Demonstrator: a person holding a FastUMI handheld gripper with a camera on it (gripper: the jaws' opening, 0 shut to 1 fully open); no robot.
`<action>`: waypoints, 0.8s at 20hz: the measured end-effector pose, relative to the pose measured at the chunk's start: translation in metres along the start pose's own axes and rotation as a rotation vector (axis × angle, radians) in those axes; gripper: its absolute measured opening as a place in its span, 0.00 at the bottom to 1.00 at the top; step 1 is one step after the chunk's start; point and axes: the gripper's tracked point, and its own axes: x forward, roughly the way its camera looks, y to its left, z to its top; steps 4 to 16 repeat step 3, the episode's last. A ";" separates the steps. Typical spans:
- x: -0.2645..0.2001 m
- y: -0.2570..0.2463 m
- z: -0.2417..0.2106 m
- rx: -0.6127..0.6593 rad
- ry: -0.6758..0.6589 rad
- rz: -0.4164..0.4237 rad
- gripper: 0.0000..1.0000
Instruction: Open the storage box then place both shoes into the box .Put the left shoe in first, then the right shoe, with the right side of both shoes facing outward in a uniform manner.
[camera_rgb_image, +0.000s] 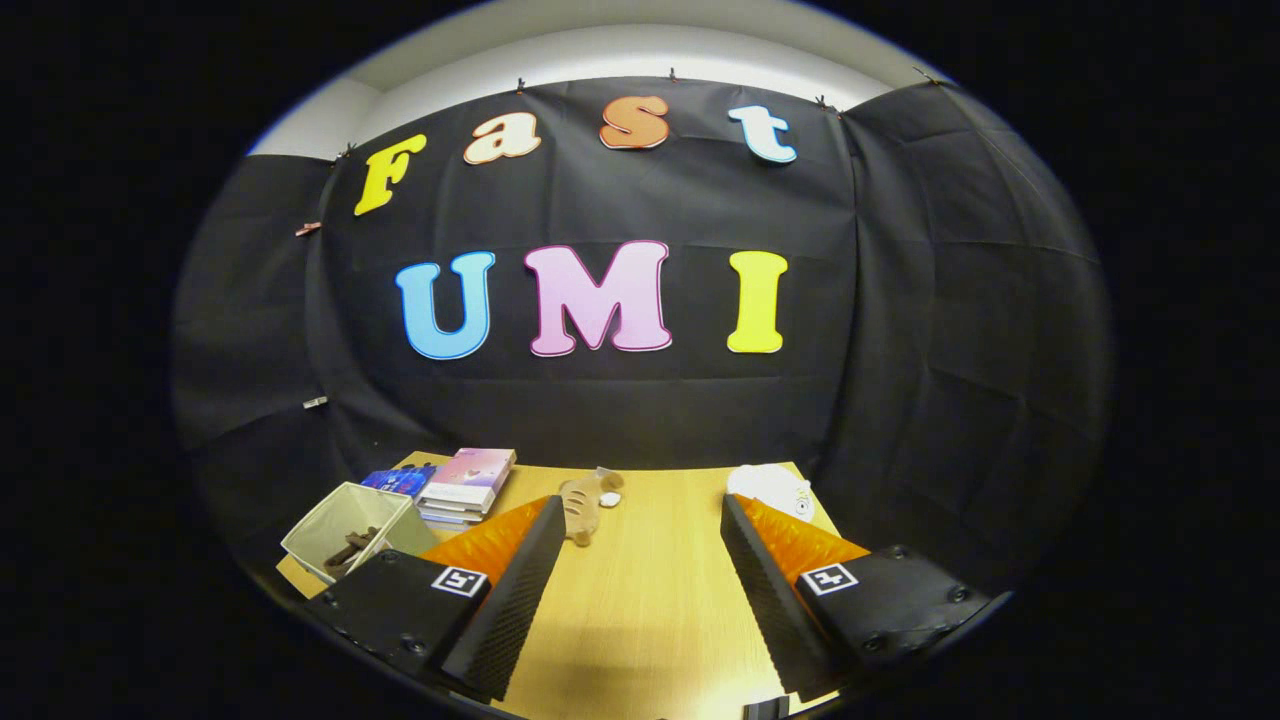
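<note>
Neither the storage box of the task nor the shoes can be made out with certainty among the things on the table (640, 600). The tool (640, 530) hangs released, its fingers spread wide over bare wood with nothing between them, likely raised to survey the scene. Left of the fingers stands an open pale bin (345, 525) with dark items inside; beyond it lies a stack of books (468, 485). A small plush toy (585, 500) rests just ahead, a white object (772, 488) by the other finger. Black cloth walls the booth.
</note>
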 end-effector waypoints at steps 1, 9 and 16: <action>0.000 -0.003 -0.001 0.009 0.003 -0.004 0.98; 0.003 -0.011 -0.004 0.009 0.009 -0.015 0.97; 0.003 -0.011 -0.004 0.009 0.009 -0.015 0.97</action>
